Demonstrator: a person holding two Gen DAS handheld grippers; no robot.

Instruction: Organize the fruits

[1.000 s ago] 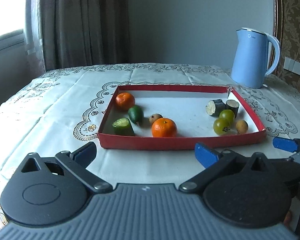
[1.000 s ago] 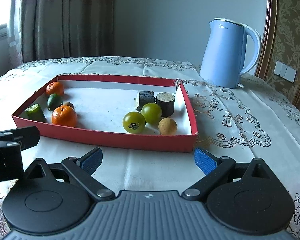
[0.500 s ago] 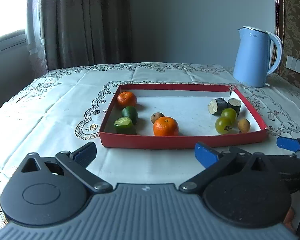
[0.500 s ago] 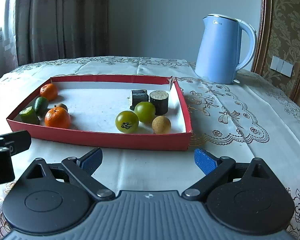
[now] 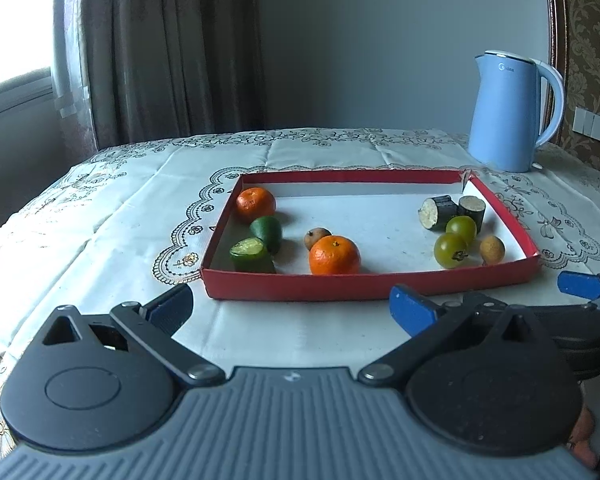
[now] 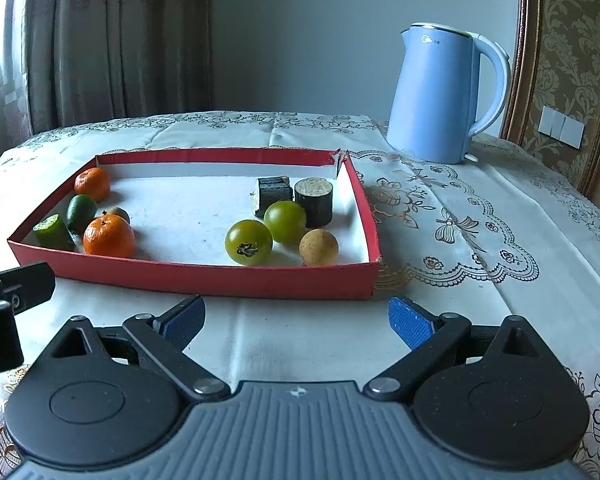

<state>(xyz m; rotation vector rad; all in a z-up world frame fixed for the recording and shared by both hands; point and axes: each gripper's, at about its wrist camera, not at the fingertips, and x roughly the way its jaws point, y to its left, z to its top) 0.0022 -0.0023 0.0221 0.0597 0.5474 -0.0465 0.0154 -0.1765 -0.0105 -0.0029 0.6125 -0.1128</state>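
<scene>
A red tray (image 5: pixel 364 286) (image 6: pixel 204 278) lies on the tablecloth ahead of both grippers. At its left are two oranges (image 5: pixel 334 255) (image 5: pixel 255 202), two green pieces (image 5: pixel 252 254) and a small brown fruit (image 5: pixel 317 237). At its right are two green tomatoes (image 6: pixel 249 242) (image 6: pixel 285 221), a tan round fruit (image 6: pixel 318 247) and two dark cut chunks (image 6: pixel 313 201). My left gripper (image 5: pixel 290 309) is open and holds nothing, short of the tray's near wall. My right gripper (image 6: pixel 296 320) is open and holds nothing as well, near the tray's right corner.
A light blue kettle (image 6: pixel 446 94) (image 5: pixel 512 110) stands behind the tray at the right. The lace-patterned tablecloth (image 6: pixel 500 240) covers the table. Curtains (image 5: pixel 160 48) hang at the back left; a patterned wall panel is at the right.
Both grippers have drawn back a little from the tray, which looks slightly farther off. The fruit has not moved and both grippers stay open.
</scene>
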